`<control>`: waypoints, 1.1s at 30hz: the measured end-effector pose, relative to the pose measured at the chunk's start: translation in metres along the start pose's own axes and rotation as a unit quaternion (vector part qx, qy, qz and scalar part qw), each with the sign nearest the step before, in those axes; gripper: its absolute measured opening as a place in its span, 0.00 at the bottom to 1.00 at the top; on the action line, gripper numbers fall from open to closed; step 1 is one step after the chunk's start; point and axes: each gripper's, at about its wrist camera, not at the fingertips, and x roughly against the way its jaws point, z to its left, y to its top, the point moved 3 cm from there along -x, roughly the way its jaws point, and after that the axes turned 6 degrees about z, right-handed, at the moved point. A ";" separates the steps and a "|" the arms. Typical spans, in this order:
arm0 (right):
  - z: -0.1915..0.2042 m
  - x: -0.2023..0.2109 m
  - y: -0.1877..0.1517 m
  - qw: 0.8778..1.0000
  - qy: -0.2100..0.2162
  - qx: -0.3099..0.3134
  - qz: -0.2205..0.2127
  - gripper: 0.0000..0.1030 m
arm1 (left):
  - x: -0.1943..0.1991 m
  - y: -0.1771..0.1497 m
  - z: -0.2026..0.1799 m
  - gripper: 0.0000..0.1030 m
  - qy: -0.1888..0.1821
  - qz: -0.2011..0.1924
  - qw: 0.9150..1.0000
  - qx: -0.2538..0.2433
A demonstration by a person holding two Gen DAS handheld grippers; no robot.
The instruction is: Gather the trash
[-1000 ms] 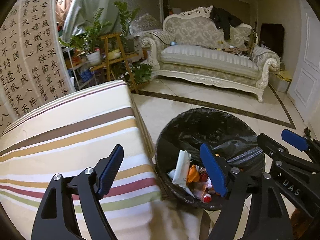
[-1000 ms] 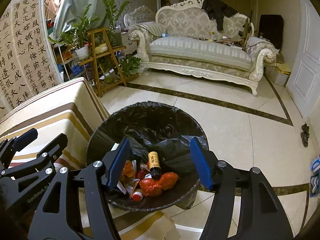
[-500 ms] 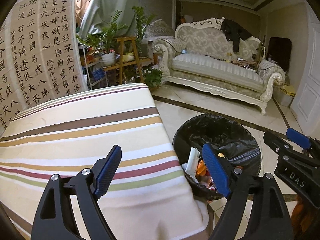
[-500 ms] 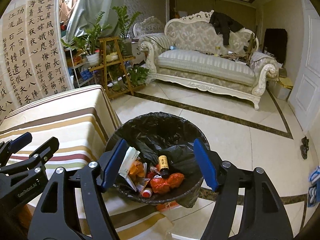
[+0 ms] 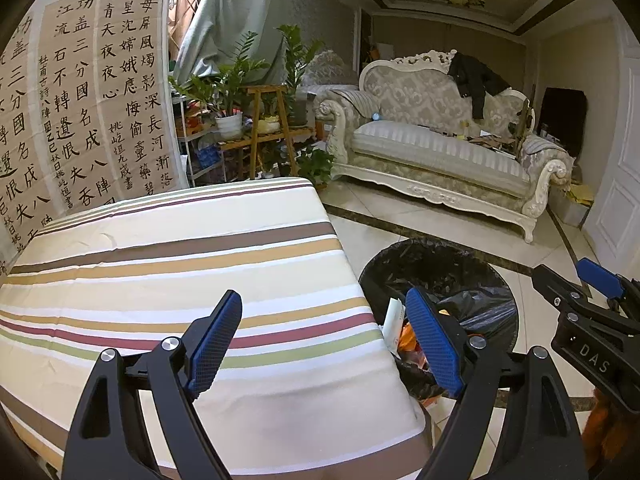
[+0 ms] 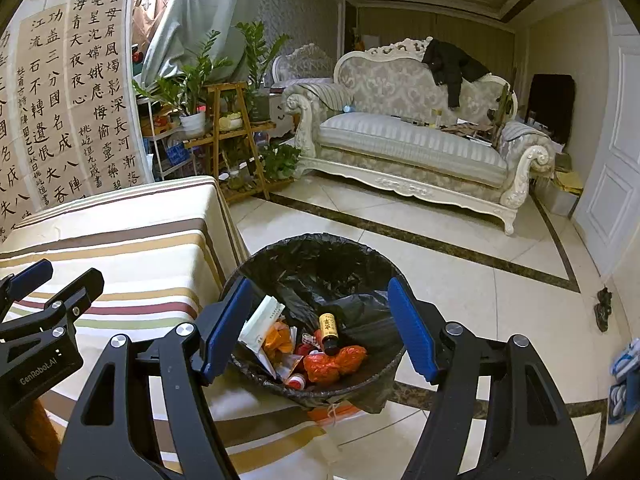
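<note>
Sitting in the black-lined bin (image 6: pixel 316 264) off the striped table's (image 5: pixel 180 256) right edge: bottle (image 6: pixel 329 327), paper, orange wrappers. Both the left gripper (image 5: pixel 324 336) and right gripper (image 6: pixel 320 324) are hanging apart, holding nothing. No trash is showing on the tabletop, so collecting is looking nearly finished.

A trash bin (image 6: pixel 316 264) stands on the floor just right of a cloth-covered table (image 5: pixel 180 264); a bottle (image 6: pixel 329 328), paper (image 6: pixel 260 322) and wrappers (image 6: pixel 334 362) lie inside it. Behind the bin sits a sofa (image 6: pixel 408 140), with a plant stand (image 6: pixel 236 136) behind the table.
</note>
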 end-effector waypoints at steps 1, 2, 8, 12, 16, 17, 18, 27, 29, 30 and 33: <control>0.000 0.001 0.000 1.000 0.000 0.000 -0.001 0.67 | 0.000 -0.001 0.000 0.79 0.000 -0.001 1.000 0.000; 0.000 0.001 0.000 1.000 0.000 0.000 -0.001 0.67 | 0.001 -0.001 0.000 0.79 0.000 -0.001 1.000 0.000; 0.001 0.009 0.003 1.000 0.000 0.001 -0.006 0.67 | 0.001 -0.001 0.001 0.79 0.000 -0.001 1.000 0.001; 0.001 0.008 0.003 1.000 0.000 0.001 -0.006 0.67 | 0.001 -0.002 0.001 0.79 0.000 -0.002 1.000 0.000; 0.001 0.008 0.003 1.000 0.000 0.001 -0.006 0.67 | 0.001 -0.002 0.001 0.79 0.000 -0.001 1.000 0.000; 0.001 0.008 0.002 1.000 0.000 0.001 -0.006 0.67 | 0.001 -0.002 0.000 0.79 0.000 -0.001 1.000 0.000; 0.001 0.008 0.002 1.000 0.000 0.000 -0.006 0.67 | 0.001 -0.002 0.000 0.79 0.000 -0.001 1.000 0.000; 0.000 0.008 0.003 1.000 0.001 0.001 -0.005 0.67 | 0.001 -0.001 -0.003 0.79 -0.001 0.000 1.000 0.000; 0.000 0.008 0.003 1.000 0.000 0.000 -0.005 0.67 | 0.001 -0.001 -0.003 0.79 -0.001 0.000 1.000 0.000; 0.000 0.008 0.003 1.000 0.001 0.000 -0.005 0.67 | 0.001 -0.001 -0.003 0.79 -0.001 0.001 1.000 0.000; 0.000 0.009 0.003 1.000 0.001 0.001 -0.005 0.67 | 0.001 -0.001 -0.003 0.79 -0.001 0.001 1.000 0.000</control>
